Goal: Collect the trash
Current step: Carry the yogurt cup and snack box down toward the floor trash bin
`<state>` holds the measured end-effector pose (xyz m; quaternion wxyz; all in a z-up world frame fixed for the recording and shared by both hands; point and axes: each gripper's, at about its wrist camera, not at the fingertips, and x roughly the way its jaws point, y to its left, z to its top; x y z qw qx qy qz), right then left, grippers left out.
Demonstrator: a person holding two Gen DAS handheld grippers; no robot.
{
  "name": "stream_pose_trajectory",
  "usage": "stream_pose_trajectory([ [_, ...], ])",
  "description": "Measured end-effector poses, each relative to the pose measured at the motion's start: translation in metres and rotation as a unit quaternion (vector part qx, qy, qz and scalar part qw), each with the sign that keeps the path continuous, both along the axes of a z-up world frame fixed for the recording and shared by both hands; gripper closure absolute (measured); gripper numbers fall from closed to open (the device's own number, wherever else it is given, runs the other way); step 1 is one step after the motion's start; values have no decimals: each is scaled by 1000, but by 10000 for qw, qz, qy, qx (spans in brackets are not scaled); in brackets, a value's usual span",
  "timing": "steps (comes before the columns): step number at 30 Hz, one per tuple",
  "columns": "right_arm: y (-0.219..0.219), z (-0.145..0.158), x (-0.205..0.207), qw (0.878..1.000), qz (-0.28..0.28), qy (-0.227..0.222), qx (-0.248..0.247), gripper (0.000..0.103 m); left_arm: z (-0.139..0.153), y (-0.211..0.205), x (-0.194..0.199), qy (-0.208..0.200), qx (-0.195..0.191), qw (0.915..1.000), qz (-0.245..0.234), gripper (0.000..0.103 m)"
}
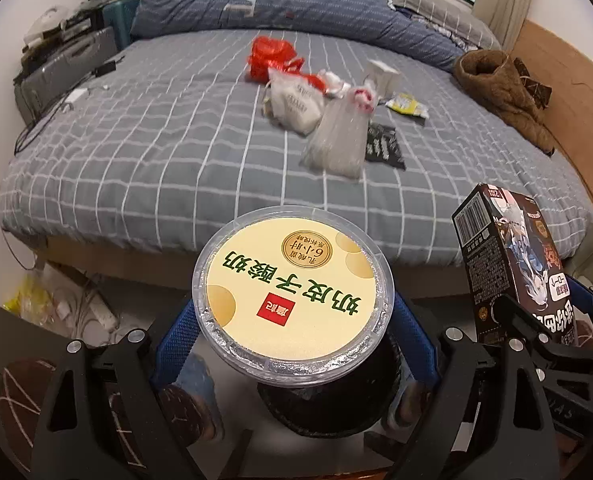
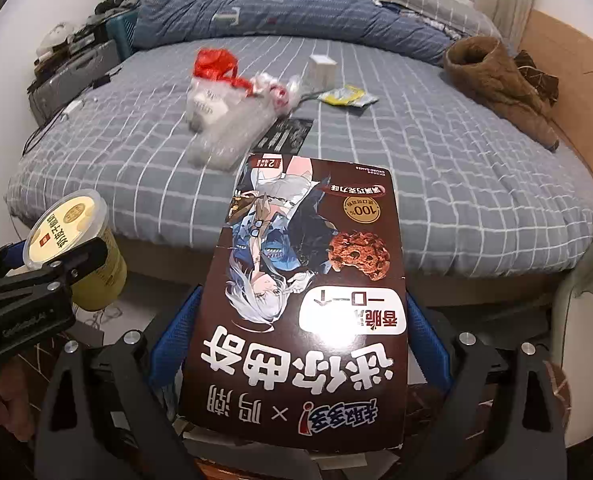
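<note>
I'm holding both loads off foot of bed [image 1: 96, 168], remaining trash lying ahead and beyond on checked sheet.

Left hand-held gripper [image 1: 296, 344] spread wide, pinching yogurt cup [image 1: 292, 284] upright, foil lid facing camera.

Right hand-held gripper [image 2: 300, 344] clamping cookie box [image 2: 308, 300] by side edges, long axis pointing toward bed.

Clear plastic bag [image 2: 232, 136] lying nearest box tip; black wrapper [image 2: 288, 134] just beside, yellow wrapper [image 2: 348, 96] farther. Blurred, so contents probably wrappers.

Even, soft indoor light on my two fisheye views; dark vignetted corners, edges strongly bowed. The grey checked bed [image 1: 144, 152] bends; the clear plastic wrappers [image 2: 224, 136] are motion-blurred; shadows faint.
</note>
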<state>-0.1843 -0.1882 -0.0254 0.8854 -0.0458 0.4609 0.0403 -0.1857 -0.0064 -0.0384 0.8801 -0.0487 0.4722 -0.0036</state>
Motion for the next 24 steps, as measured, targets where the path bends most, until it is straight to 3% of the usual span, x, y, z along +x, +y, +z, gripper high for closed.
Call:
stream_pose_trajectory([
  [10, 10, -38, -2, 9992, 87, 376, -76, 14, -44, 8, -3, 290, 49, 9996, 37, 18],
  [24, 13, -133, 22, 9924, 74, 1219, -131, 13, -118, 17, 27, 805, -145, 9966, 31, 18],
])
